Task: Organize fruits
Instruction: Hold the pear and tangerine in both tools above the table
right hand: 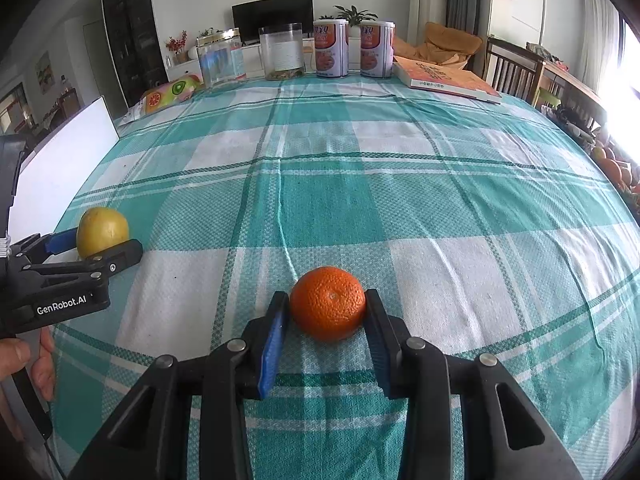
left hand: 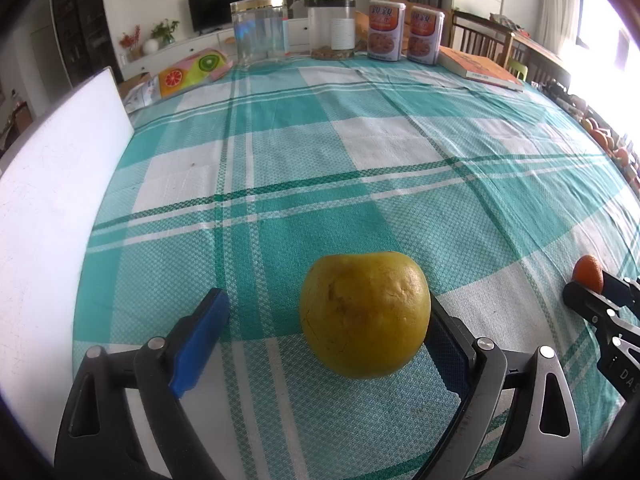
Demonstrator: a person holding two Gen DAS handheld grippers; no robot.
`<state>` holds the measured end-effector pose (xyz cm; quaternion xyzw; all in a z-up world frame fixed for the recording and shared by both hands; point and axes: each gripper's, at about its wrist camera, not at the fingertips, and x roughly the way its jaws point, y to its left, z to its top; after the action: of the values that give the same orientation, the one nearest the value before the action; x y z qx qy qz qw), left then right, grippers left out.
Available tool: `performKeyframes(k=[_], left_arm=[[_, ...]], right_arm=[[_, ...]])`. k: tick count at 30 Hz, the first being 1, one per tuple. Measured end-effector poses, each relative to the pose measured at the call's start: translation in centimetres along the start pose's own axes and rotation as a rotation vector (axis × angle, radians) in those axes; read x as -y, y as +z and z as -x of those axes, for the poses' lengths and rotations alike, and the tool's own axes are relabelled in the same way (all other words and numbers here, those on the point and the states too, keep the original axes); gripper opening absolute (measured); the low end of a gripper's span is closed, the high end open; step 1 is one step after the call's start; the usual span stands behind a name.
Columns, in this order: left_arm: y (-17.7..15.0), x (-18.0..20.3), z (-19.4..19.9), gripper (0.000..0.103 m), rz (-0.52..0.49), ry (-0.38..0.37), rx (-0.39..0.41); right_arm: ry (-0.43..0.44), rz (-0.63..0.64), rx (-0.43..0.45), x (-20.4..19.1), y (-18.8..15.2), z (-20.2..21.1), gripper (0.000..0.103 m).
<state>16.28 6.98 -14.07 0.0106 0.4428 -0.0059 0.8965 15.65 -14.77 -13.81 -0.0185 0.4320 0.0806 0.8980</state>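
Note:
A large yellow fruit [left hand: 364, 314] rests on the teal checked tablecloth [left hand: 320, 168] between the fingers of my left gripper [left hand: 326, 300]. Its right pad touches the fruit while the left pad [left hand: 200, 340] stands well clear, so the gripper is open. A small orange mandarin [right hand: 328, 303] sits on the cloth between the fingers of my right gripper [right hand: 327, 297]. There the right pad is against the peel and a thin gap shows at the left pad [right hand: 274, 344]. The right wrist view also shows the left gripper [right hand: 92, 264] with the yellow fruit [right hand: 102, 232] at far left.
A white board [left hand: 60, 200] stands along the table's left edge. At the far end are two clear jars [left hand: 260, 30], two cans [left hand: 386, 30], an orange book [left hand: 480, 66] and a fruit-print pouch [left hand: 192, 70]. More oranges [left hand: 600, 138] lie beyond the right edge. A hand [right hand: 24, 360] holds the left gripper's handle.

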Motion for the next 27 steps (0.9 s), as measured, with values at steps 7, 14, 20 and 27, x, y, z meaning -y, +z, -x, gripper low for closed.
performKeyframes(k=[7, 14, 20, 27], left_arm=[[0.0, 0.0, 0.0, 0.094, 0.0, 0.0, 0.0], [0.1, -0.6, 0.6, 0.094, -0.02, -0.096, -0.036], [-0.1, -0.8, 2.0, 0.093, -0.028, -0.191, -0.023], [0.6, 0.8, 1.4, 0.053, -0.056, -0.131, -0.015]], right_arm=[[0.004, -0.004, 0.001, 0.0, 0.0, 0.0, 0.039], [0.09, -0.095, 0.051, 2.0, -0.4, 1.1, 0.038], [0.145, -0.168, 0.08, 3.2, -0.8, 1.9, 0.038], [0.297, -0.334, 0.076, 5.6, -1.7, 1.7, 0.031]])
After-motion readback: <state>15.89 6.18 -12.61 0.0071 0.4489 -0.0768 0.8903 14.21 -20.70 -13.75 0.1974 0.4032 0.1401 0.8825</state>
